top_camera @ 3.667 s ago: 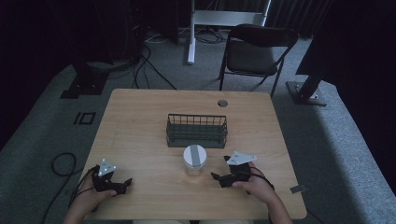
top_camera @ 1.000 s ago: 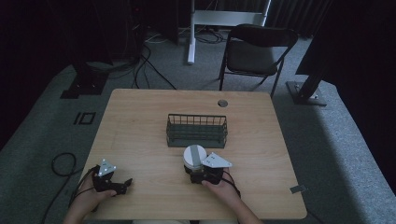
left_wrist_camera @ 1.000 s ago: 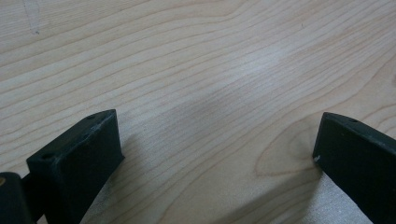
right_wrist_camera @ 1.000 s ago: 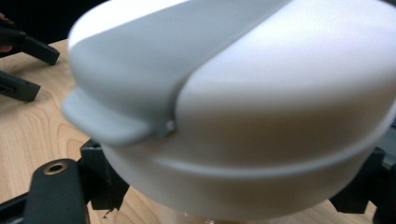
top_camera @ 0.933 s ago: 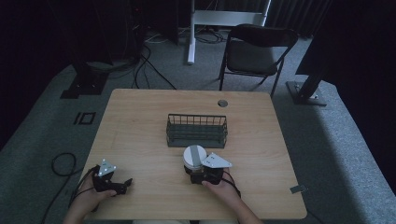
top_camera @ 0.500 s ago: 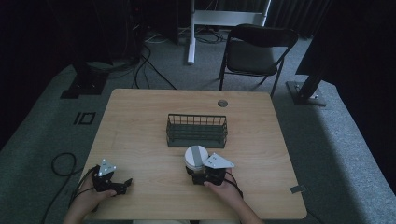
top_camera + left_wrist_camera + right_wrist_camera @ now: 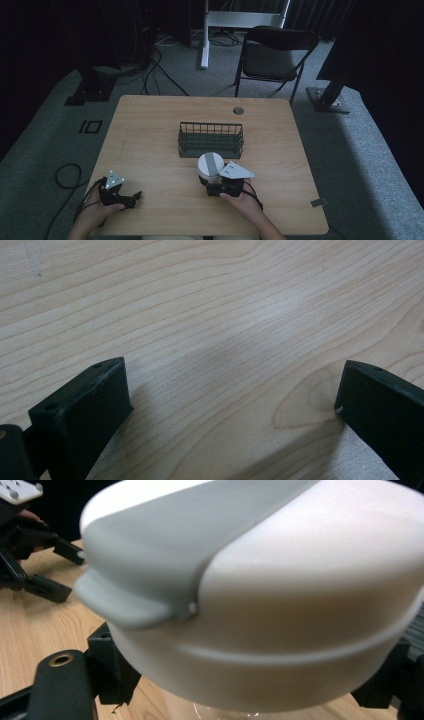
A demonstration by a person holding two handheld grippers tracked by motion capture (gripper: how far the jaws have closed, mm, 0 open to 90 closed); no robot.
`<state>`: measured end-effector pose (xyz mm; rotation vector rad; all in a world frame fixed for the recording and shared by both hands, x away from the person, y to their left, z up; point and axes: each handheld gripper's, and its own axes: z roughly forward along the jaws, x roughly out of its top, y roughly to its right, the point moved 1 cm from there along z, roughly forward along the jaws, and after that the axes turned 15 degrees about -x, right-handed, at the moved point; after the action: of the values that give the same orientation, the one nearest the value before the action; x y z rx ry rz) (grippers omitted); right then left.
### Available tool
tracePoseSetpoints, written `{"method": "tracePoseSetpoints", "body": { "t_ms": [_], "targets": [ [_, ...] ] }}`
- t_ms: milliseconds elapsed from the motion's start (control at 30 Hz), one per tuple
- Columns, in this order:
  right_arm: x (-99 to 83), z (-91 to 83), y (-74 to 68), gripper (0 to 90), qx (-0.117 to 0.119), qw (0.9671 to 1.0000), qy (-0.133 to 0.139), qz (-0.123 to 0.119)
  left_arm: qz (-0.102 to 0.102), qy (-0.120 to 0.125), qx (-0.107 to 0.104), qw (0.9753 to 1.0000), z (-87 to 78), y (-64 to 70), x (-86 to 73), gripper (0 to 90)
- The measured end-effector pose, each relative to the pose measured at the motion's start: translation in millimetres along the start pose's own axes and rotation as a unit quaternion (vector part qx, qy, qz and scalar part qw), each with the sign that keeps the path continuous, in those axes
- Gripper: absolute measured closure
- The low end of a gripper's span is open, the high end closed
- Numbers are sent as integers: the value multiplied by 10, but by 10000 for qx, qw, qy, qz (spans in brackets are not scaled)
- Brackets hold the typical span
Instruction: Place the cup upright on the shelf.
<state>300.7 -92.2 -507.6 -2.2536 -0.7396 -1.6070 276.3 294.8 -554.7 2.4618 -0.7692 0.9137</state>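
- Right black two-jaw gripper (image 7: 214,186), held in the person's right hand (image 7: 245,200) at the near middle of the light wooden table (image 7: 150,150), has its jaws on either side of the lower body of a round white container with a white lid crossed by a grey band (image 7: 210,167); in the right gripper view the container (image 7: 260,595) bulges over both jaws, which sit against its narrower base, so it reads as clamped on it.
- Grey three-cornered plate (image 7: 237,171) tops that gripper, just right of the lid.
- Lid's grey band ends in a small tab (image 7: 125,605) that overhangs the rim on the side toward the other gripper.
- Left black two-jaw gripper (image 7: 131,198) sits on the near left part of the table in the person's left hand (image 7: 100,212), well apart from the container; in the left gripper view (image 7: 227,410) its jaws stand wide apart over bare wood grain with nothing between them.
- Dark wire basket, rectangular and open-topped (image 7: 211,140), stands at the table's middle, just beyond the container.
- Small round grommet (image 7: 238,110) sits near the far edge.
- Black folding chair (image 7: 275,55) stands on grey carpet beyond the table.
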Motion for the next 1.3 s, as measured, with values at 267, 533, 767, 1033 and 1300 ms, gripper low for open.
{"method": "tracePoseSetpoints", "body": {
  "t_ms": [267,533,767,1033,1300],
  "targets": [
    [139,-56,50,185,18,9998,154,78,0,1,0,10000,0,0,0,14],
    [334,-109,124,185,-72,9991,406,95,-3,5,0,10000,1,0,0,14],
    [576,-98,249,185,-236,9974,654,210,4,0,1,10000,0,-1,0,14],
    [888,-12,448,185,-446,9948,852,344,5,4,2,10000,0,-1,0,14],
    [1112,190,584,185,-922,9917,798,412,3,-1,-4,10000,-1,-1,1,14]
  ]
}}
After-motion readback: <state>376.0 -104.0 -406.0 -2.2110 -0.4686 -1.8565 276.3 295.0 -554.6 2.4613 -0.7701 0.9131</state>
